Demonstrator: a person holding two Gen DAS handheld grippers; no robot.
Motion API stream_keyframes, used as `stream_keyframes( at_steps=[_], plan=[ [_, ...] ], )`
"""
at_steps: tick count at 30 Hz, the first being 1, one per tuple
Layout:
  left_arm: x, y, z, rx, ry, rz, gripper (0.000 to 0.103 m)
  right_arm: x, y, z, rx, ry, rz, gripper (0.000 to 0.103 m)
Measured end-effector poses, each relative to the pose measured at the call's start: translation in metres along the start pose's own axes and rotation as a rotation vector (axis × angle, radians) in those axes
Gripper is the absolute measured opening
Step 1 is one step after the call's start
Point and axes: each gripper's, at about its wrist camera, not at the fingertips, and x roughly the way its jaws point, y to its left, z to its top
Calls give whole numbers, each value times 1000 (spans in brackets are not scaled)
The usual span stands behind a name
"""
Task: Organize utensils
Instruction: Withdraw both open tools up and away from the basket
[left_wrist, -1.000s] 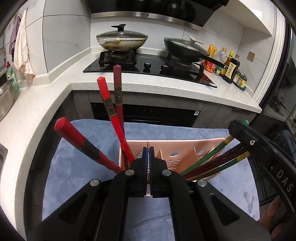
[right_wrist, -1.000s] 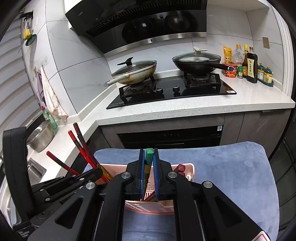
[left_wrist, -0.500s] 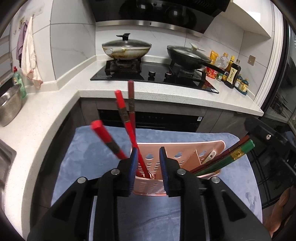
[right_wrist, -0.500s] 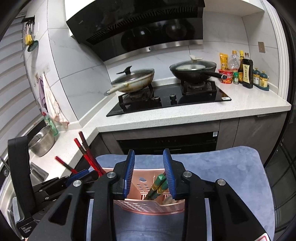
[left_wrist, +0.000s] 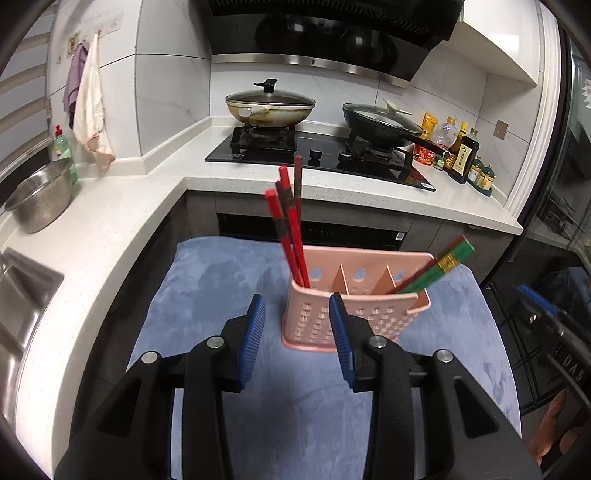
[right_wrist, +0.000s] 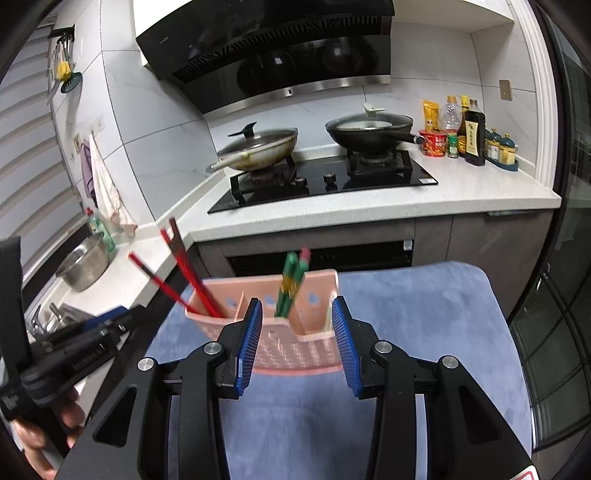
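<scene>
i count three red chopsticks (left_wrist: 290, 225) in my pink holder (left_wrist: 354, 314), which has three compartments. the green chopsticks (left_wrist: 441, 264) bunch too tightly to count. two lidded pans: one pale (left_wrist: 269, 105), one black (left_wrist: 380, 123). one steel colander (left_wrist: 40, 197), one blue mat (left_wrist: 207, 280).

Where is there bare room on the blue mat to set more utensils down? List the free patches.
Free: the blue mat left of the pink holder, beside the white counter, and the mat right of the holder in the right wrist view. Also free: the holder's middle compartment. Crowded: its end compartments, with red chopsticks and green chopsticks.
</scene>
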Motion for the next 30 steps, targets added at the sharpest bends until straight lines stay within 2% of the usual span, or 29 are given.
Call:
stream_keyframes(
  at_steps=[10,19,21,23,30],
  plan=[
    [-38,-6,-40,14,2,26,47,-35,4,-50,-20,44,-44,39],
    [-59,-12,-71,31,19,27,50,-55,18,-90,-42,75,-44,39],
    [-63,-12,-76,34,21,29,56,-59,20,-99,-39,78,-46,39],
    [-67,-13,-82,39,13,38,60,-62,21,-105,-39,80,-52,39],
    [-74,-12,-98,48,24,44,64,-70,22,-118,-28,97,-59,39]
  ],
)
